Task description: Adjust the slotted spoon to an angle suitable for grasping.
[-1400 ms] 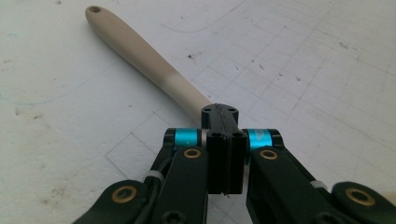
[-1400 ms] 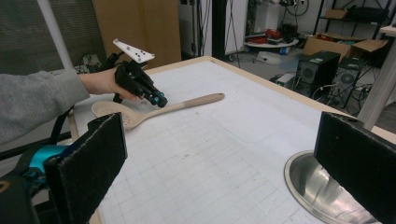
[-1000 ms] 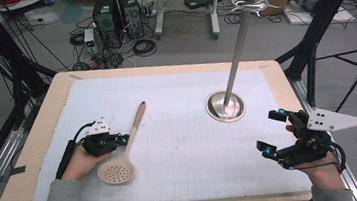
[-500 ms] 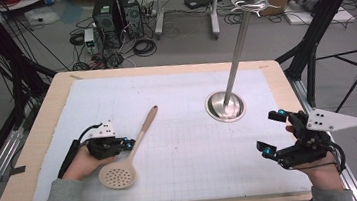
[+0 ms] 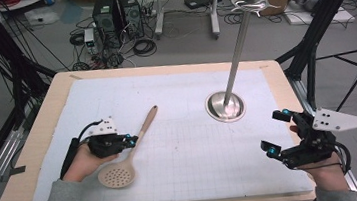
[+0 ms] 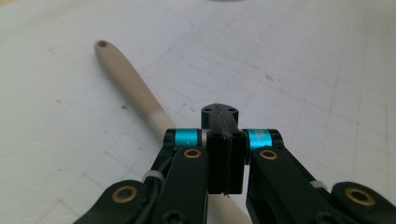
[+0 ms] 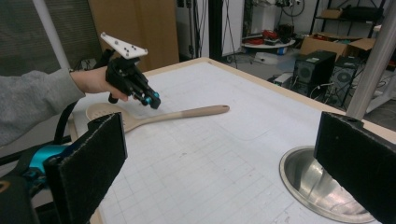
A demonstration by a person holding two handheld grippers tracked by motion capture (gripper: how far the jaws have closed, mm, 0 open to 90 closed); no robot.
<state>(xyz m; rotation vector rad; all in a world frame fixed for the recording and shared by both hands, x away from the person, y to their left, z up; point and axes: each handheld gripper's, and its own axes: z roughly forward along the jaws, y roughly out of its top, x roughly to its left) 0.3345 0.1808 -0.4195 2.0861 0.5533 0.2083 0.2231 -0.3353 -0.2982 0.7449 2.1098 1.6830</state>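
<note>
I take the metal stand (image 5: 226, 106) as my landmark. The slotted spoon (image 5: 128, 153) lies flat on the white mat (image 5: 186, 145), well to the left of the stand's round base, with its handle tip pointing toward the stand and its perforated bowl on the near side. Compared with 1 second ago, the handle has swung to a steeper angle and the spoon sits a bit more to the right, closer to the stand. The left gripper (image 5: 131, 141) has moved with it, and its jaws are pressed together just over the handle. I cannot tell if they pinch the handle or only push it. I judge that the spoon is being turned for a better pickup. The right gripper (image 5: 276, 131) waits right of the stand, jaws spread wide, holding nothing.
</note>
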